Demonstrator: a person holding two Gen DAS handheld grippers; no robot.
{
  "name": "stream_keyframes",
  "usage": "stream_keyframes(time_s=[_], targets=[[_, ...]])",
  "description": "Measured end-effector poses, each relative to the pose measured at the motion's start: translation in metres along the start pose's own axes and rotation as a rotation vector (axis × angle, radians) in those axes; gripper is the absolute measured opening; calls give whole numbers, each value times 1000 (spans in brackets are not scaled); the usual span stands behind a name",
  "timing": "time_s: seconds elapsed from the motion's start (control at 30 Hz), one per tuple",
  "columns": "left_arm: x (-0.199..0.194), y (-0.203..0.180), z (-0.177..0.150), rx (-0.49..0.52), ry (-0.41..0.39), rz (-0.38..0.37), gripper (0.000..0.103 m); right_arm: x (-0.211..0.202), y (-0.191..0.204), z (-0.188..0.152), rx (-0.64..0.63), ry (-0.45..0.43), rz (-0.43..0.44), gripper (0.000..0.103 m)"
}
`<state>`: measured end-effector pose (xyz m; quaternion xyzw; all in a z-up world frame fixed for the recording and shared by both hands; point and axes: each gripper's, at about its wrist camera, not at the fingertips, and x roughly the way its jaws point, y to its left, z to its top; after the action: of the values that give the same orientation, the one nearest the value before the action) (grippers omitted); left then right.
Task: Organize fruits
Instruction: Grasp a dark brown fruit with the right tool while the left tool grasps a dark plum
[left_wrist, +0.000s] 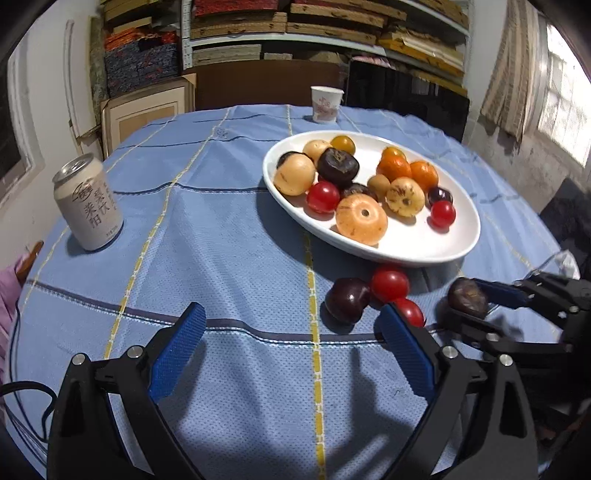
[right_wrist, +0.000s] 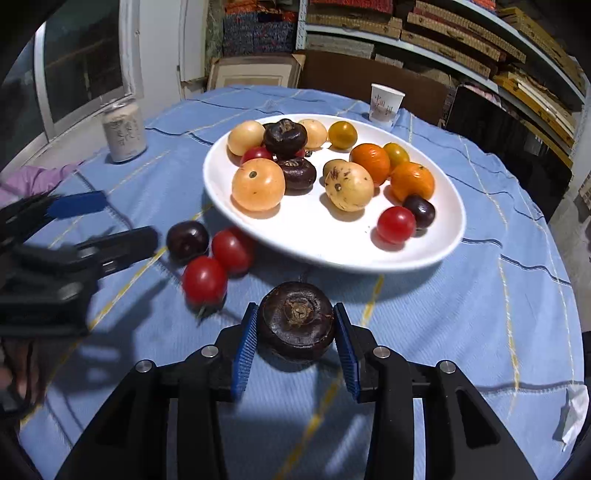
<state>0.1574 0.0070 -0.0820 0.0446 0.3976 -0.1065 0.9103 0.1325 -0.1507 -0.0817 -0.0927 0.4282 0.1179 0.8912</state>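
Note:
A white oval plate (left_wrist: 424, 254) (right_wrist: 332, 258) on the blue checked cloth holds several fruits: pale yellow ones, oranges, red tomatoes and dark brown ones. On the cloth just in front of the plate lie a dark cherry-like fruit (left_wrist: 347, 299) (right_wrist: 187, 238) and two red tomatoes (left_wrist: 389, 282) (right_wrist: 232, 249), (left_wrist: 410, 312) (right_wrist: 204, 279). My right gripper (right_wrist: 295, 321) (left_wrist: 467, 300) is shut on a dark brown round fruit (right_wrist: 295, 317) (left_wrist: 468, 295), its blue pads against both sides, low over the cloth. My left gripper (left_wrist: 291, 317) (right_wrist: 110, 221) stands open and empty, left of the loose fruits.
A drink can (left_wrist: 88, 203) (right_wrist: 123, 133) stands at the table's left side, and a paper cup (left_wrist: 327, 103) (right_wrist: 386, 101) behind the plate. A white paper scrap (right_wrist: 574, 410) lies at the right edge. A purple sleeve (right_wrist: 37, 181) shows left. Shelves fill the back.

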Motion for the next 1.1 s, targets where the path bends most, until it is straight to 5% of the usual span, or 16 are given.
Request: stream_keyframes(time_s=[0.17, 0.3, 0.43, 0.67, 0.93, 1.1], targets=[[0, -24, -2, 104, 1, 12, 93, -18, -16, -18, 62, -30, 50, 41], [-5, -51, -2, 158, -11, -52, 93, -14, -27, -20, 123, -20, 66, 42], [13, -59, 1, 152, 63, -61, 65, -13, -31, -20, 150, -15, 60, 41], [6, -66, -3, 187, 19, -35, 55, -25, -37, -26, 155, -54, 60, 41], [-10, -62, -10, 179, -3, -146, 36, -27, -51, -29, 201, -68, 85, 42], [-8, -77, -13, 236, -2, -121, 36, -28, -55, -30, 215, -82, 107, 43]])
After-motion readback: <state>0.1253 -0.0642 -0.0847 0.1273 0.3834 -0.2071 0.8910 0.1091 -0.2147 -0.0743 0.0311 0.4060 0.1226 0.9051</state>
